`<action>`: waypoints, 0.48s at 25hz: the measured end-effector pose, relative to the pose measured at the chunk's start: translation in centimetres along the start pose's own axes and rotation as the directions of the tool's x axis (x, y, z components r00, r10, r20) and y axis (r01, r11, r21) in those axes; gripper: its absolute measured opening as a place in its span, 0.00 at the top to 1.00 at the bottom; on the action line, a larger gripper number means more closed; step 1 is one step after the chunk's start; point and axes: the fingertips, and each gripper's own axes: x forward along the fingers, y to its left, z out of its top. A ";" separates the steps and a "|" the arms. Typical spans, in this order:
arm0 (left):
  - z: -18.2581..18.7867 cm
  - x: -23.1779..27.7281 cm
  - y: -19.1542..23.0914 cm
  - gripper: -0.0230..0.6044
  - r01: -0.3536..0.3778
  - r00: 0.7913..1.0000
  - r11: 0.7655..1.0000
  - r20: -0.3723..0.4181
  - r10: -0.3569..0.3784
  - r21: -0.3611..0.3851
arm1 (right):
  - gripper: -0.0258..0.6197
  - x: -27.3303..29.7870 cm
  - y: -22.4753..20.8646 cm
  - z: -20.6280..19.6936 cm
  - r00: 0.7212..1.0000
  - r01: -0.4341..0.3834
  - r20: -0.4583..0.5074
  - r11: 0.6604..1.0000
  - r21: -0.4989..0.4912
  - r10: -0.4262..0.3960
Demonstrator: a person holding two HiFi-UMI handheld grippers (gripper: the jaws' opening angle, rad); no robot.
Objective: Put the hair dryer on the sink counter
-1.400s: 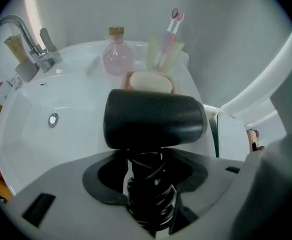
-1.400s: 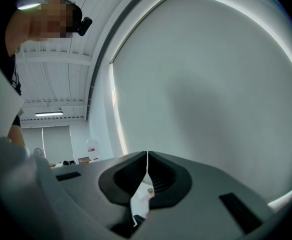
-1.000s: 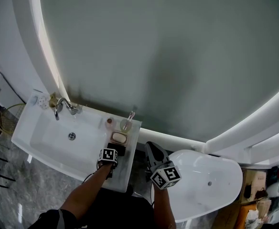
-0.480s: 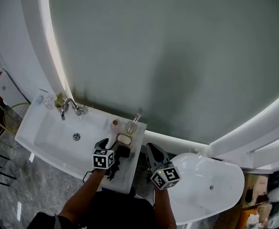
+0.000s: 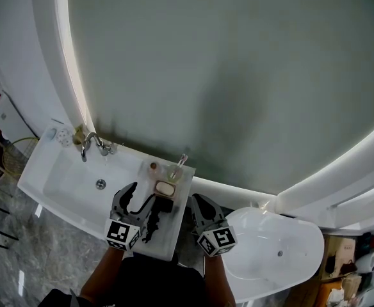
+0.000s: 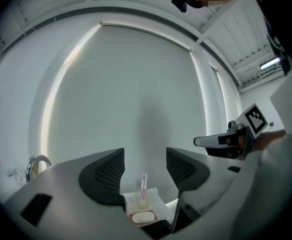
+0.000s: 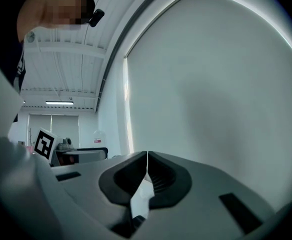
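One hair dryer (image 5: 164,204), one soap bar (image 5: 165,188), one faucet (image 5: 92,142), one counter (image 5: 168,240)

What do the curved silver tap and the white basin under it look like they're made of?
The curved silver tap looks like polished chromed metal, given its bright glints. The white rectangular basin looks like glazed ceramic or a similar glossy cast material: smooth, uniformly white, softly shiny.

- I see only part of the hair dryer (image 5: 164,204); the left gripper (image 5: 143,192) covers its lower end.
- The left gripper view's bottom edge cuts it off.
- The small things (image 5: 59,134) by the tap (image 5: 89,143) are too small for me to name.
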 end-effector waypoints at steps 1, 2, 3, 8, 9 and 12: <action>0.2 -0.4 -0.2 0.55 0.005 1.000 1.000 0.012 -0.005 0.001 | 0.91 0.0 0.3 -0.1 1.000 -0.010 -0.004 1.000 -0.013 0.010; 0.2 -0.8 -0.3 0.54 0.010 1.000 1.000 0.021 -0.010 0.001 | 0.91 0.0 0.6 -0.1 1.000 -0.019 -0.006 1.000 -0.023 0.018; 0.1 -1.0 -0.3 0.54 0.014 1.000 1.000 0.026 -0.014 0.003 | 0.91 0.1 0.7 -0.1 1.000 -0.022 -0.009 0.999 -0.028 0.022; -0.9 -1.3 0.3 0.54 -0.009 1.000 1.000 0.009 0.009 -0.025 | 0.92 0.4 1.5 0.1 0.999 -0.051 -0.010 0.999 -0.019 0.051; -0.8 -1.3 0.3 0.54 -0.010 1.000 1.000 0.008 0.010 -0.025 | 0.92 0.4 1.6 0.1 0.998 -0.055 -0.011 0.998 -0.024 0.055; -0.5 -1.4 0.1 0.54 -0.002 1.000 0.999 0.008 0.002 -0.036 | 0.92 0.4 2.0 0.1 0.998 -0.065 -0.016 0.997 -0.040 0.064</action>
